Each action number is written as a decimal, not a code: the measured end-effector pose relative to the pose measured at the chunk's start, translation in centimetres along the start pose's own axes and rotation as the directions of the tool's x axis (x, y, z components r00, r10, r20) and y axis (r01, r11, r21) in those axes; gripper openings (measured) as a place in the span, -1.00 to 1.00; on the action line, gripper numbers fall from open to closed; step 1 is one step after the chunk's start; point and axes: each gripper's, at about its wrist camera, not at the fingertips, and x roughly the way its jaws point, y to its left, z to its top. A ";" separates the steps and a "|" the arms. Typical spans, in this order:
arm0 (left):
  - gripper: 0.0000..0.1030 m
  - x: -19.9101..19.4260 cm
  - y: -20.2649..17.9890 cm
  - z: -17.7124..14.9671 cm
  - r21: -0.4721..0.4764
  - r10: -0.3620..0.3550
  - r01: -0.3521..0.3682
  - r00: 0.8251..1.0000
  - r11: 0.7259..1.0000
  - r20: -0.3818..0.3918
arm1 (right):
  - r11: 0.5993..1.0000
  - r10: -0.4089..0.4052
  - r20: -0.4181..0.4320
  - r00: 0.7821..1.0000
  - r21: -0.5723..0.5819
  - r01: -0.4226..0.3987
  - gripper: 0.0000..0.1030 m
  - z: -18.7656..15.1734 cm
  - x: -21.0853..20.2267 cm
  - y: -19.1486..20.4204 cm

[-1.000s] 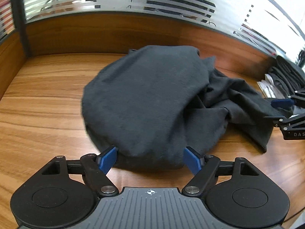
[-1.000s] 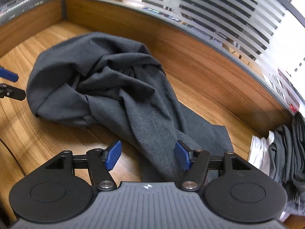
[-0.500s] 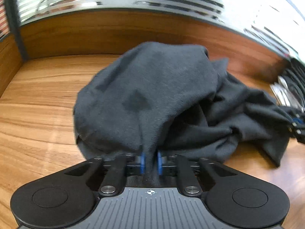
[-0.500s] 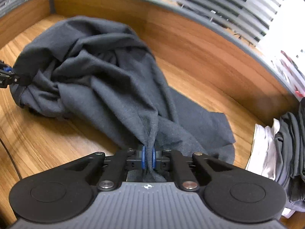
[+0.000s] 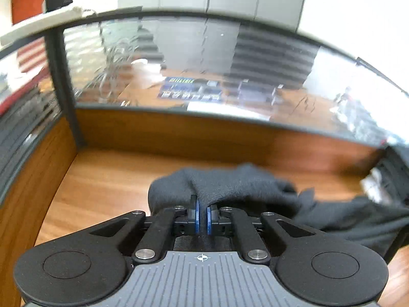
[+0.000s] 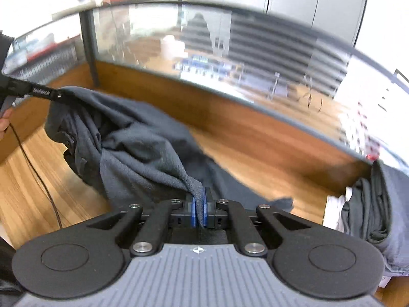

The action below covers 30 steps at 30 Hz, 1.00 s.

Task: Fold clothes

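The dark grey garment point(image 6: 143, 140) hangs bunched between the left gripper point(image 5: 202, 211) and right gripper point(image 6: 199, 209), each pinching a fold (probably to spread it flat).

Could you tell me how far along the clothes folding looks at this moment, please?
Done: a pile of clothes already sits at the right end of the wooden desk. In hand: the left gripper and right gripper are each shut on a bunched dark grey garment, which hangs between them. Left: spreading it flat and folding it; no fold shows yet.
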 end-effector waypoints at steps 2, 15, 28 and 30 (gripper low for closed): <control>-0.85 0.0 0.4 1.7 0.043 0.001 -0.002 1.000 0.999 0.019 | 1.000 -0.013 0.019 1.000 -0.009 0.013 -0.90 0.6 -0.8 -0.1; -0.83 13.3 0.1 1.0 0.132 0.028 -0.010 0.990 0.991 -0.138 | 0.988 -0.151 -0.136 0.979 0.016 0.155 -0.90 0.1 10.9 -8.4; -0.56 17.4 0.3 -1.8 0.127 0.014 0.010 0.982 0.992 -0.188 | 0.992 -0.103 -0.283 0.954 0.048 0.121 -0.86 -2.5 20.8 -11.2; -0.29 16.2 0.2 -1.6 0.126 0.002 0.020 0.985 0.992 -0.171 | 0.991 -0.107 -0.274 0.956 0.046 0.125 -0.83 -2.5 20.4 -11.0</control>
